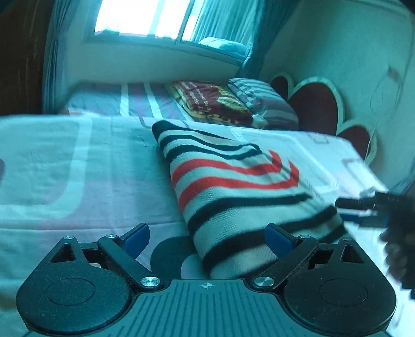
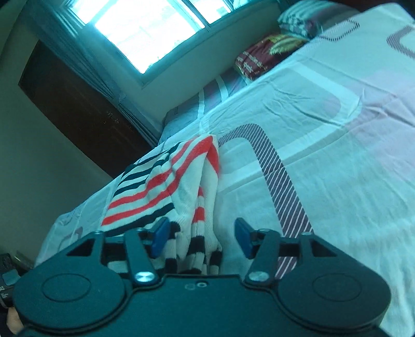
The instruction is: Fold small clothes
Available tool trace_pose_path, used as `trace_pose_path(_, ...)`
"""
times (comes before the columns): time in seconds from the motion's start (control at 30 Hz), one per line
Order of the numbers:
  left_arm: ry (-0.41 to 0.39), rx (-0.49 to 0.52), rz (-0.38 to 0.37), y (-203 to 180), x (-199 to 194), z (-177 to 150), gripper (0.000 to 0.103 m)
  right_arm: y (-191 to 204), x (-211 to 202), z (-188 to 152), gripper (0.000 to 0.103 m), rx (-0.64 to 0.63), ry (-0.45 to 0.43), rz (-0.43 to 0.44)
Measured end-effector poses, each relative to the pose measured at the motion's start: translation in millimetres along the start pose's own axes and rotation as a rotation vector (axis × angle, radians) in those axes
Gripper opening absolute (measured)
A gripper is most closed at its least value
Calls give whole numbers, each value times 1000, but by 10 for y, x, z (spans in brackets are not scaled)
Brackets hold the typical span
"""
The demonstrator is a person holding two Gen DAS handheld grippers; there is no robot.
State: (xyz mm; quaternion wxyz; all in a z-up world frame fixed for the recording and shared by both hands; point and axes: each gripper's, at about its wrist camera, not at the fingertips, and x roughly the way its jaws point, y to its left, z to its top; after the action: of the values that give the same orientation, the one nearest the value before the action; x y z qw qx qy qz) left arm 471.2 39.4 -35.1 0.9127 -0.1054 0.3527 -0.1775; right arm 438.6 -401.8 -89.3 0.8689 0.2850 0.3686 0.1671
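Striped knit garment [image 1: 241, 191] on bed [image 1: 77, 168] looks soft, light, floppy; w/ left gripper [image 1: 207, 241] & right gripper [image 2: 201, 238] both spread wide, best pinched at hem/corners.

**Two low wrist views over the bed**

The left wrist view sits low and close over the bed [image 1: 77, 168], level, facing the window [image 1: 145, 18]. The right wrist view is rolled sideways, equally near. Both share the striped garment [image 1: 233, 186], folded blanket [image 1: 212, 103] and window.
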Motion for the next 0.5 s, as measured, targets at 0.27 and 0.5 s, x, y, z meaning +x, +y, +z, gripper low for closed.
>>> trace_pose_path(0.27,178,-331,-296,525,640,65,74,-281,445,220,71,134,134,93)
trace_pose_path(0.5,208,-353,-391,549,923,81,74,-145,735,382,68,39,257,131)
